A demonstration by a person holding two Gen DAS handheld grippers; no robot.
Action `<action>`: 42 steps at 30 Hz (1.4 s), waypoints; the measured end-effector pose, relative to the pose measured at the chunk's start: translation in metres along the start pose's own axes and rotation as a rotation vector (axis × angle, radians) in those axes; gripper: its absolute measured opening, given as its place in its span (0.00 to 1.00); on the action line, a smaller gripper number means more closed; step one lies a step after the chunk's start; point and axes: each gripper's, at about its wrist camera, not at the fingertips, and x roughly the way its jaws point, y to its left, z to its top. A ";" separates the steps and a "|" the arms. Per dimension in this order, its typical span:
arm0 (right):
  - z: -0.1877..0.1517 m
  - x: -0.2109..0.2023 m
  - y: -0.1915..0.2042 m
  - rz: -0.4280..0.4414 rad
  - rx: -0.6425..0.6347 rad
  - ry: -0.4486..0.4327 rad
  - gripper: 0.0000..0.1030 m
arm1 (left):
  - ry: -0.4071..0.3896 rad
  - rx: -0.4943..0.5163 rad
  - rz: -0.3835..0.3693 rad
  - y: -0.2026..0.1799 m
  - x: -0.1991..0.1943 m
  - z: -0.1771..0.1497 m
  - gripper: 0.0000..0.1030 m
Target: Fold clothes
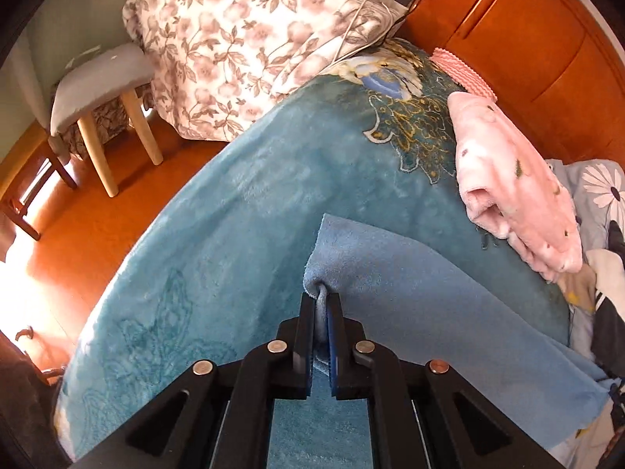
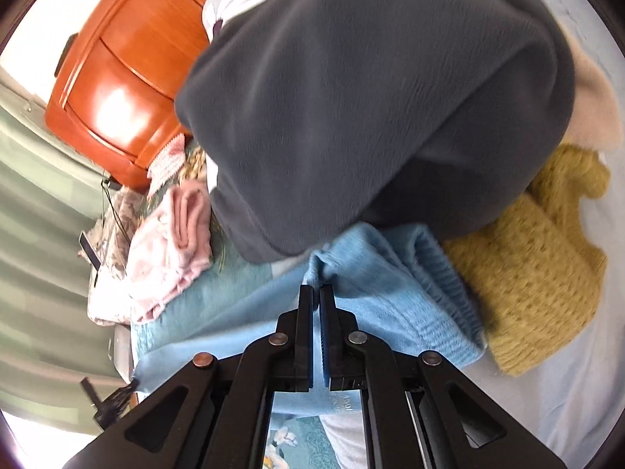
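A light blue fleece garment (image 1: 422, 305) lies stretched over the teal blanket (image 1: 242, 234) on the bed. My left gripper (image 1: 321, 297) is shut on one edge of it, the cloth bunched between the jaws. In the right wrist view the same garment (image 2: 375, 273) shows its ribbed elastic waistband (image 2: 449, 305). My right gripper (image 2: 316, 289) is shut on the garment's edge near that band. The other gripper (image 2: 117, 394) shows small at the garment's far corner.
A folded pink fleece (image 1: 519, 191) lies on the blanket's right side, also in the right wrist view (image 2: 172, 242). A dark grey garment (image 2: 371, 117) and a mustard knit (image 2: 539, 273) lie beyond my right gripper. A floral quilt (image 1: 242, 47), a stool (image 1: 101, 90) and an orange wooden headboard (image 1: 527, 39) stand around.
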 end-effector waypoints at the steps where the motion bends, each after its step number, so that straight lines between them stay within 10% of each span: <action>1: 0.000 0.001 0.001 -0.013 -0.011 0.001 0.03 | -0.011 -0.005 -0.005 0.001 0.000 -0.003 0.08; 13: 0.012 -0.020 0.000 -0.011 -0.014 -0.063 0.05 | -0.008 -0.173 -0.067 0.012 -0.021 -0.037 0.41; 24: -0.041 -0.041 -0.078 -0.048 0.088 0.023 0.40 | -0.033 -0.272 -0.144 0.004 0.000 -0.039 0.50; 30: -0.050 -0.010 -0.107 0.062 0.272 0.012 0.43 | -0.061 -0.368 -0.187 0.014 -0.001 -0.041 0.45; 34: -0.049 -0.005 -0.104 0.061 0.304 -0.026 0.43 | -0.061 -0.443 -0.199 0.022 0.001 -0.044 0.10; 42: -0.041 -0.032 -0.073 0.053 0.251 -0.054 0.17 | -0.135 -0.450 -0.223 0.013 -0.027 -0.039 0.06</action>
